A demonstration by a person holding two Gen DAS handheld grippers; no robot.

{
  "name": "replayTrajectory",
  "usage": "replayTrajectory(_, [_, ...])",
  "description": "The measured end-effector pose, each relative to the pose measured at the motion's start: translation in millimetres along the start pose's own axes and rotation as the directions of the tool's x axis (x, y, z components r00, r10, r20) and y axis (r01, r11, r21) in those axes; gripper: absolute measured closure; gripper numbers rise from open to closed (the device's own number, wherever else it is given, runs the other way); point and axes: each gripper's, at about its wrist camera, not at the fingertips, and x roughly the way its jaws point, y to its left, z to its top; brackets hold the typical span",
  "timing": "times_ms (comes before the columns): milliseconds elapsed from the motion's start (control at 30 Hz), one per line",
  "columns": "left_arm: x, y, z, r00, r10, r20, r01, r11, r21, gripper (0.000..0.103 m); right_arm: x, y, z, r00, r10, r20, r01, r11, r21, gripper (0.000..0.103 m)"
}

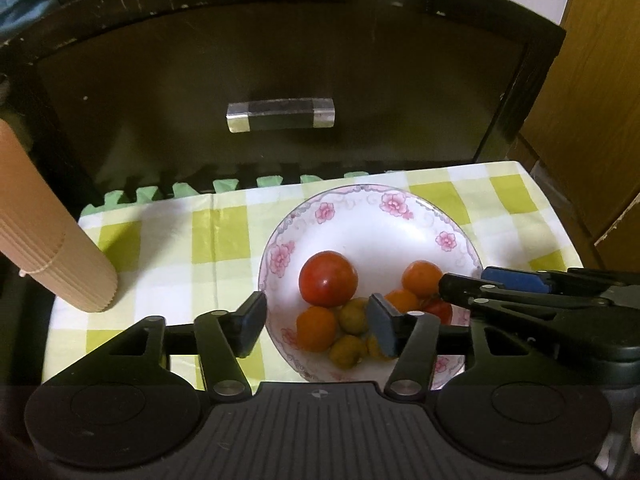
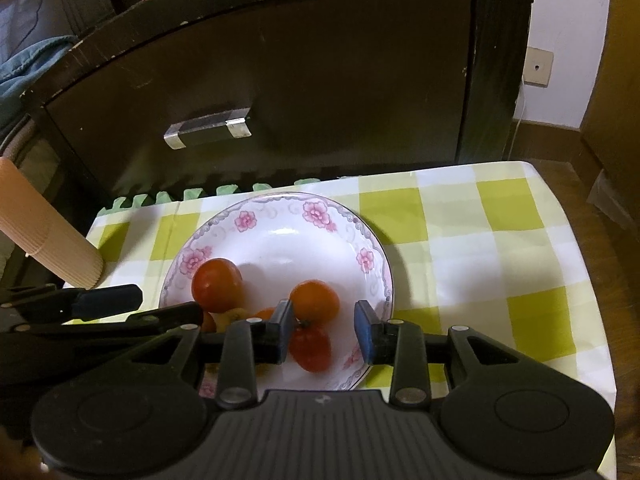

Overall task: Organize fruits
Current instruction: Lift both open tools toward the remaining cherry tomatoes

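In the left wrist view, a flowered plate (image 1: 372,216) is seen on a desk (image 1: 168,236) covered with a green-checked cloth. The fruits are gathered in its near half: a large tomato (image 1: 328,278), oranges (image 1: 422,278) and small greenish fruits (image 1: 354,316), heaped so that they lean on one another. The left hand-held gripper (image 1: 316,328) is held above this heap with its jaws fairly wide and nothing between the pads, so no fruit is gripped. A roll of ribbed card (image 1: 60,248) is propped at the left edge.

In the right wrist view, the right hand-held gripper (image 2: 324,330) is poised over the plate's near right side. Its jaws are set narrower, astride a small red tomato (image 2: 310,346) without pressing on it, probably sized for that fruit. The dark drawer front (image 2: 280,92) stands behind.
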Motion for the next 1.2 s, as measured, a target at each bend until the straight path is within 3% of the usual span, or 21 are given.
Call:
replayTrajectory(467, [-37.1,-15.2,-50.5,0.998,-0.055,-0.039,0.057,0.997,0.057,0.033,-44.5,-0.6,-32.6,0.999,0.006,0.033,-0.006,1.0,-0.006,0.066])
replayTrajectory(733, [-23.8,-27.8,-77.3,0.985,-0.099,-0.139,0.107,0.993,0.046,0.033,-54.1,2.1,-59.9,1.0,0.006,-0.019,-0.006,1.0,-0.026,0.066])
replayTrajectory(1033, [4.5,-31.6,-85.6,0.973,-0.099,-0.21,0.107,0.994,0.027,0.034,-43.9,0.4,-70.2,0.998,0.026,-0.061,-0.027,0.999,-0.017,0.066])
replayTrajectory(1133, [9.2,-33.2,-86.8,0.973,-0.095,-0.212,0.103,0.994,0.028,0.038,-39.6,-0.2,-70.3,0.997,0.034,-0.072,-0.035,0.999,-0.01,0.066])
replayTrajectory(1200, [12.4,-33.8,-88.2,0.972,-0.088,-0.219,0.098,0.995,0.032,0.047,-37.2,-0.2,-70.7,0.996,0.036,-0.076,-0.036,0.999,-0.006,0.066])
